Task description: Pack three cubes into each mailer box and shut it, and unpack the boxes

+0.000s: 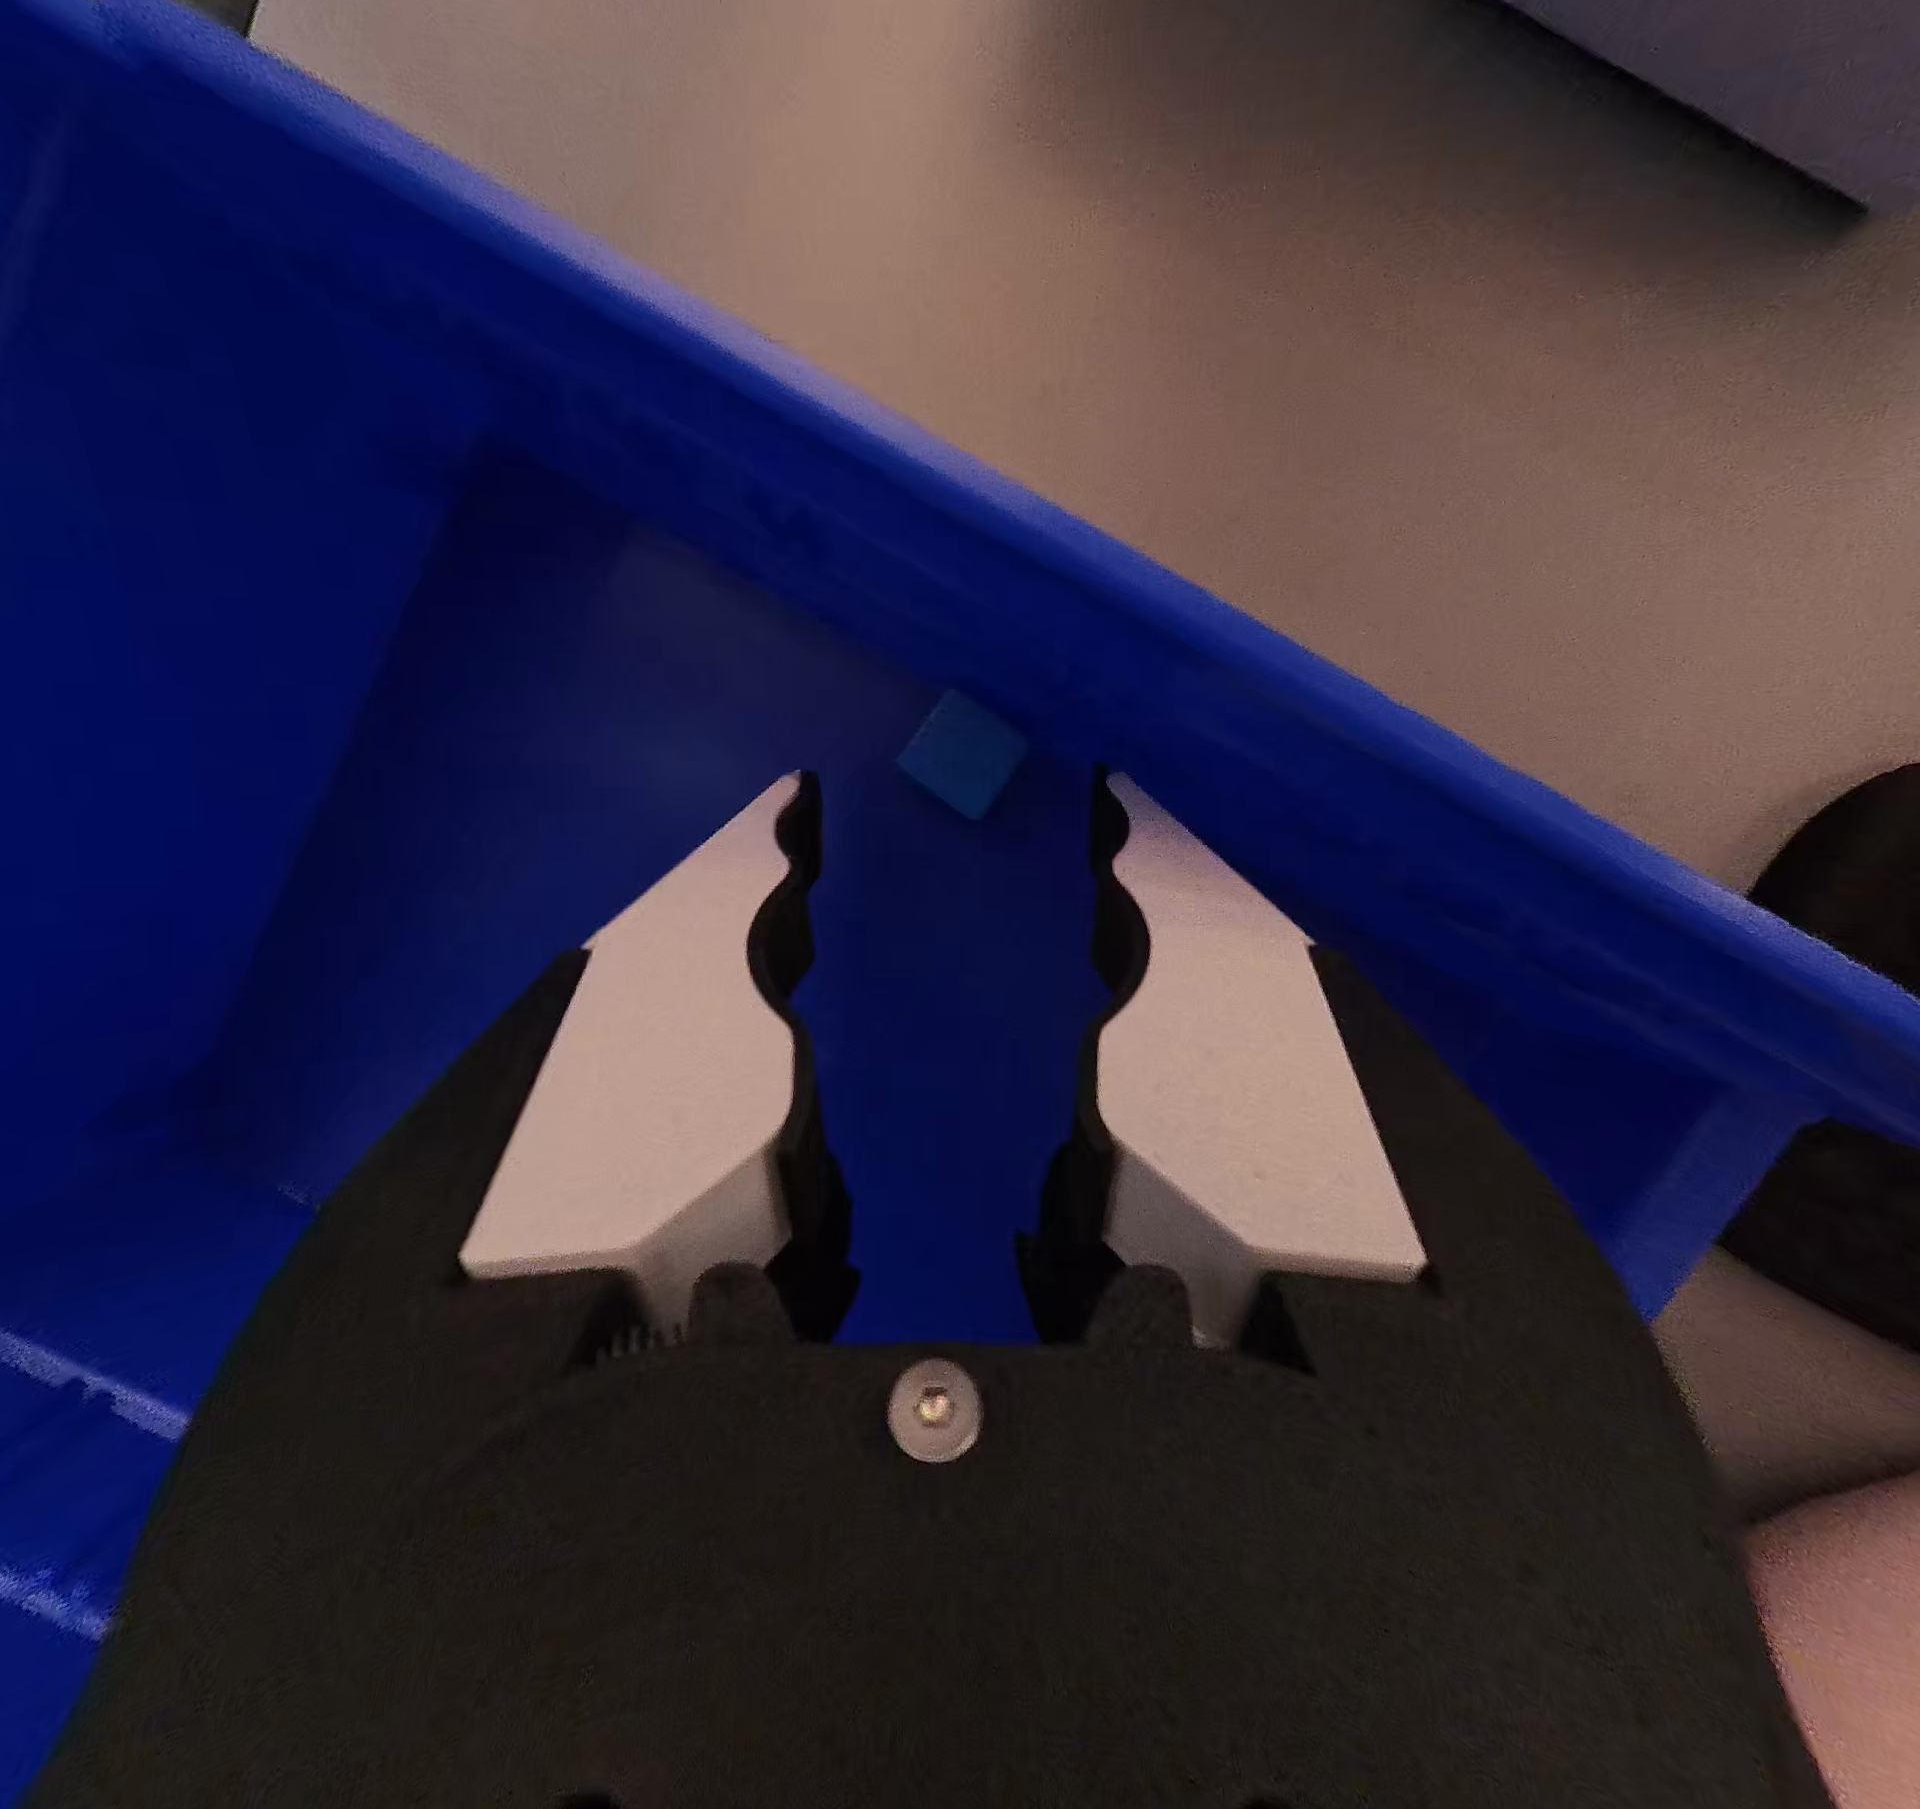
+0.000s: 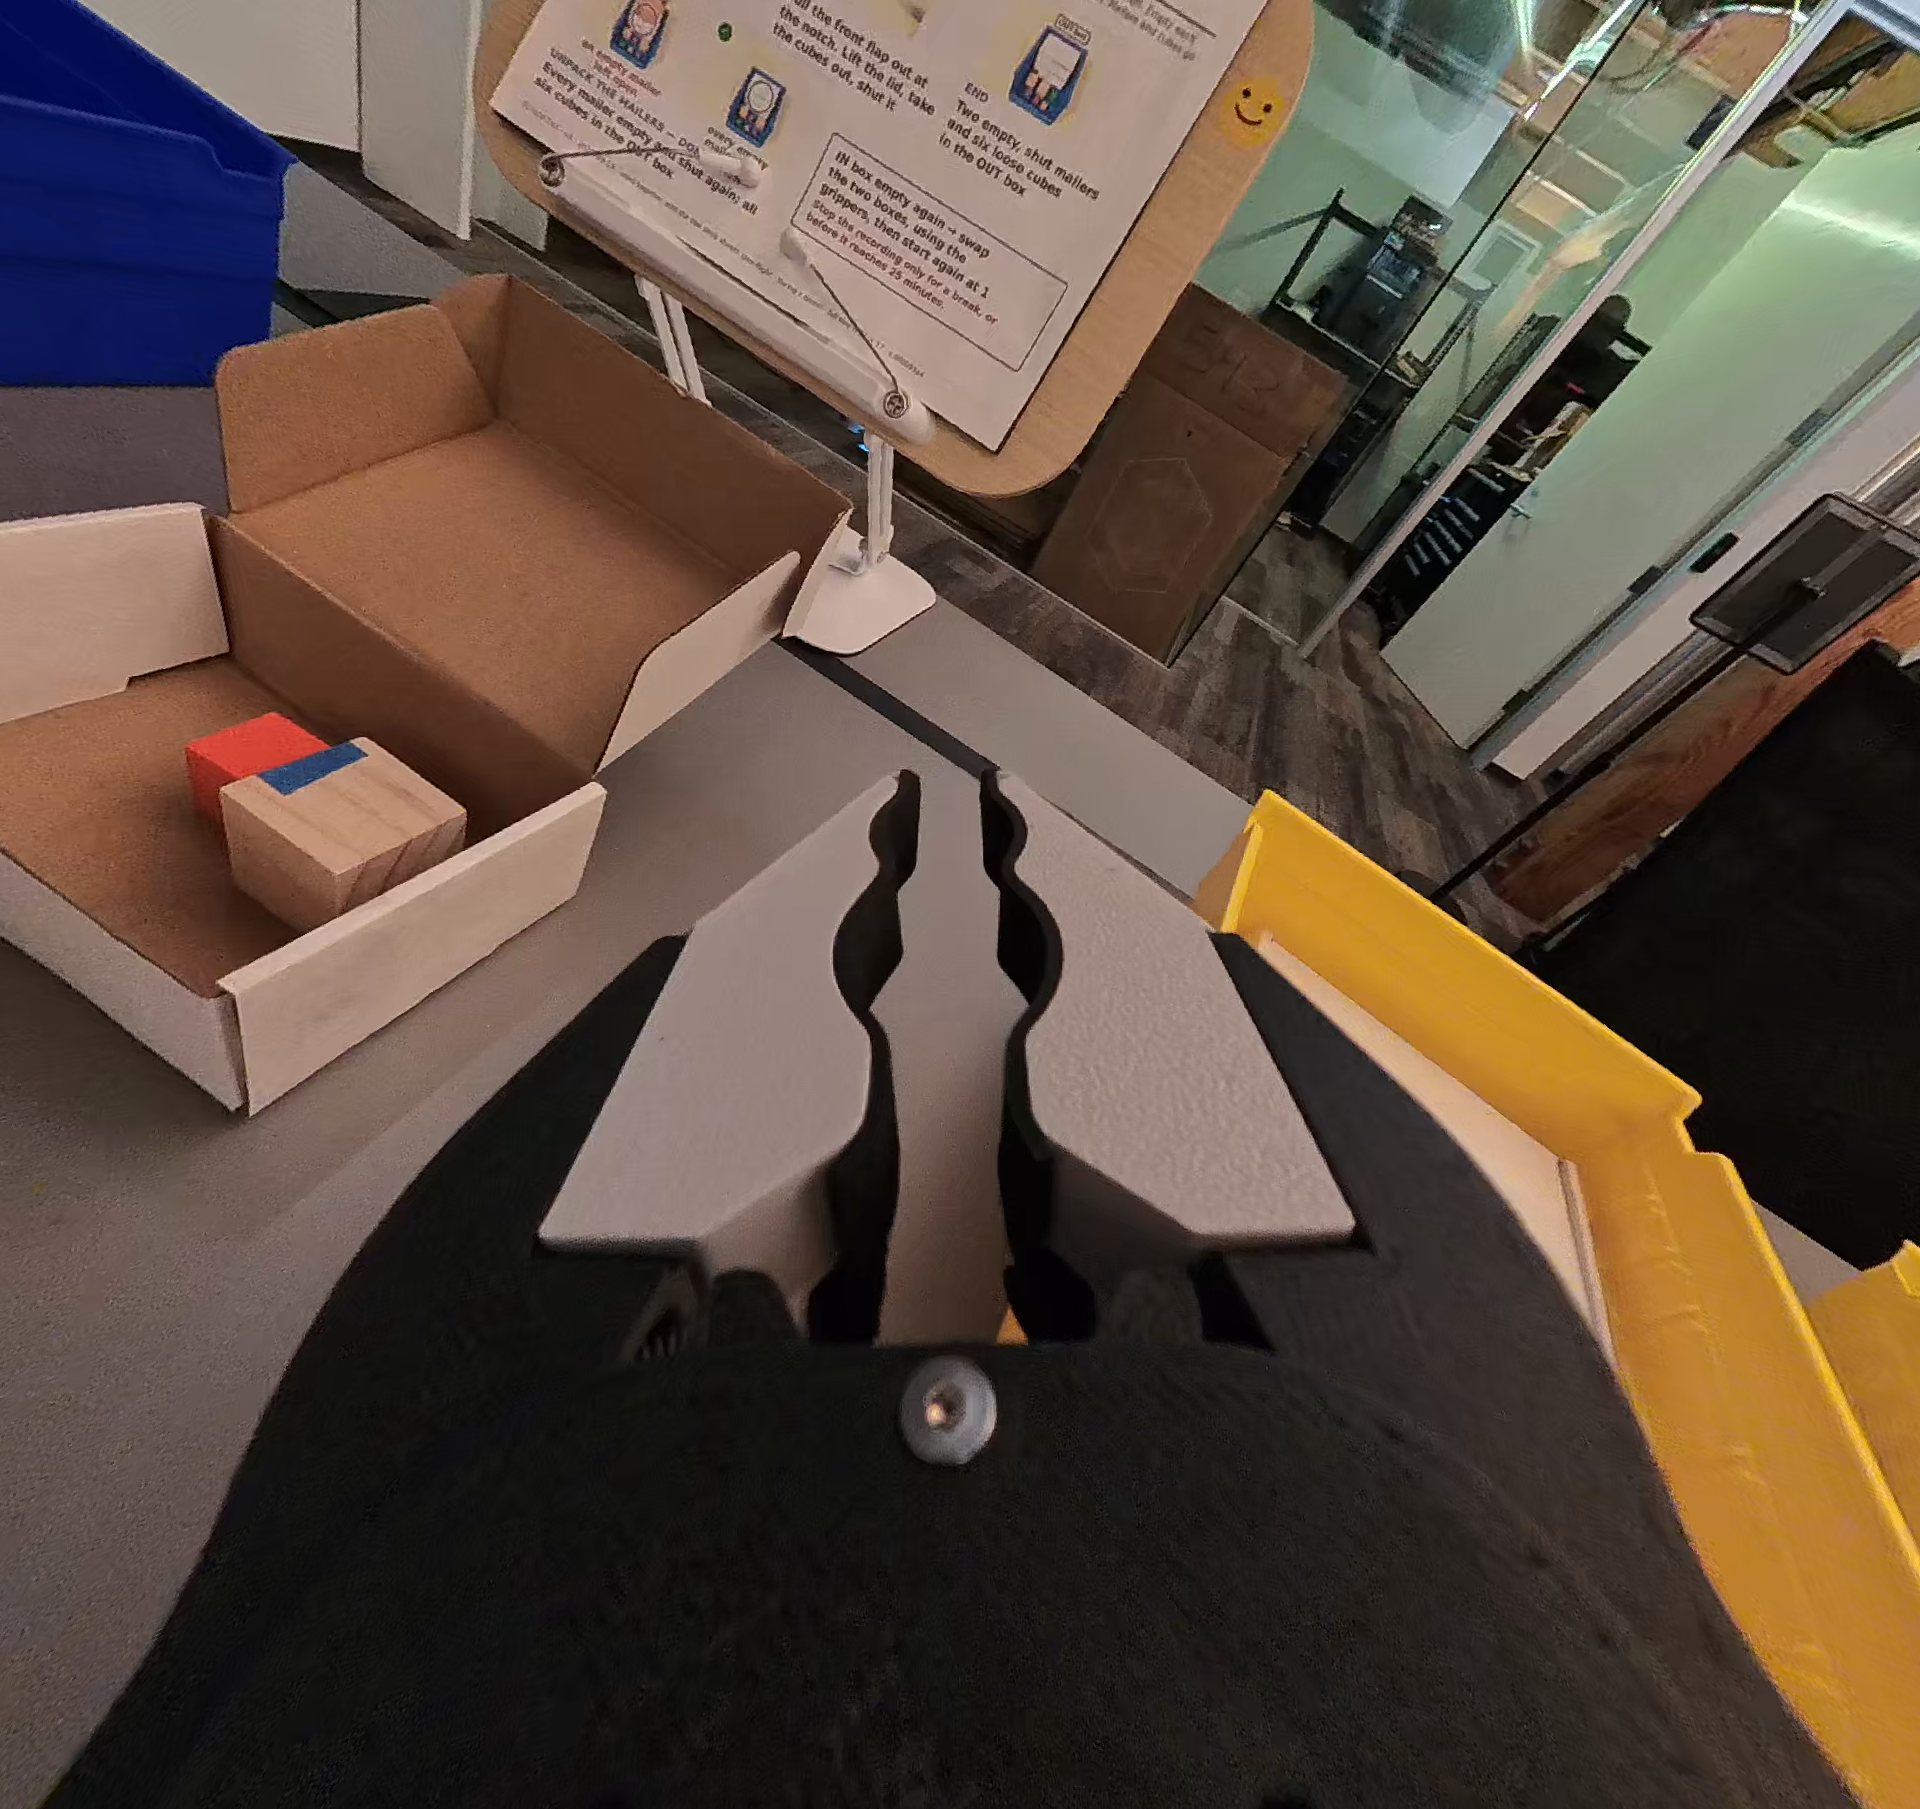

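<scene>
In the left wrist view my left gripper [image 1: 954, 783] is open and empty, reaching down into a blue bin [image 1: 312, 616]. A small blue cube [image 1: 961, 757] lies on the bin floor against the far wall, just beyond the fingertips and between their lines. In the right wrist view my right gripper [image 2: 948, 780] is shut to a narrow gap with nothing in it, above the grey table. To its left an open white mailer box [image 2: 416, 980] has its lid [image 2: 520, 533] folded back. It holds a red cube [image 2: 249, 746] and a bare wooden cube [image 2: 343, 840] with a strip of blue at its far top edge.
A yellow bin [image 2: 1455, 1032] stands right of the right gripper. The blue bin [image 2: 104, 232] shows at the far left behind the mailer. An instruction board on a white stand [image 2: 883, 149] rises at the table's back edge. Glass walls lie beyond.
</scene>
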A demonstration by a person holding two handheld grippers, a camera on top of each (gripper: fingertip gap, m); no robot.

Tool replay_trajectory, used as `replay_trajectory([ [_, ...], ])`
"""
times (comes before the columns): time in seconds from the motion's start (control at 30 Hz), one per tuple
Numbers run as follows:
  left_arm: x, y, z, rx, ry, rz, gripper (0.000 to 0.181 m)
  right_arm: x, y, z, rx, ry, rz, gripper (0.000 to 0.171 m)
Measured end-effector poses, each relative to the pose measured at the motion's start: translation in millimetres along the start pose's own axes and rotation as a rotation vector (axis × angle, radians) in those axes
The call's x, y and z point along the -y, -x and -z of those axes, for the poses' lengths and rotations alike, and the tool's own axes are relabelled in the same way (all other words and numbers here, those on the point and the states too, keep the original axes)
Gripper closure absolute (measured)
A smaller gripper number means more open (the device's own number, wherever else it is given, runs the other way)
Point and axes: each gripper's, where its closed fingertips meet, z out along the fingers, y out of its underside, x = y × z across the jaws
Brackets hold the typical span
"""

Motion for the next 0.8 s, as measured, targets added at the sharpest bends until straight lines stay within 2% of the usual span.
replay_trajectory([
  [0.2, -8.8, 2.7, -16.2, -0.022, 0.040, 0.001, 0.133, 0.4, 8.6, 0.5, 0.049, -0.001, -0.009, 0.160],
  [0.27, -9.4, 1.6, -21.0, -0.046, 0.033, 0.007, 0.138, -0.5, 10.5, 0.9, 0.058, 0.003, 0.000, 0.160],
  [0.3, -8.0, 1.4, -21.3, -0.051, 0.019, 0.005, 0.151, -0.8, 11.3, 1.1, 0.063, 0.004, 0.003, 0.160],
  [0.33, -7.4, -0.1, -20.7, -0.062, 0.010, 0.005, 0.156, -1.1, 12.0, 1.3, 0.068, 0.005, 0.005, 0.160],
  [0.47, -13.6, 4.9, -13.2, -0.036, 0.015, 0.032, 0.158, -1.3, 13.3, 2.3, 0.079, 0.003, -0.002, 0.160],
  [0.57, -12.8, 15.9, 7.9, 0.042, -0.019, 0.074, 0.158, -4.0, 12.0, 3.1, 0.068, 0.013, 0.017, 0.160],
  [0.67, -8.3, 27.7, 47.0, 0.187, -0.053, 0.126, 0.158, -4.3, 14.4, 3.0, 0.073, 0.012, 0.027, 0.160],
  [0.8, 29.8, 7.8, 117.3, 0.355, -0.213, 0.128, 0.158, -1.8, 17.3, 3.7, 0.052, 0.010, 0.079, 0.161],
])
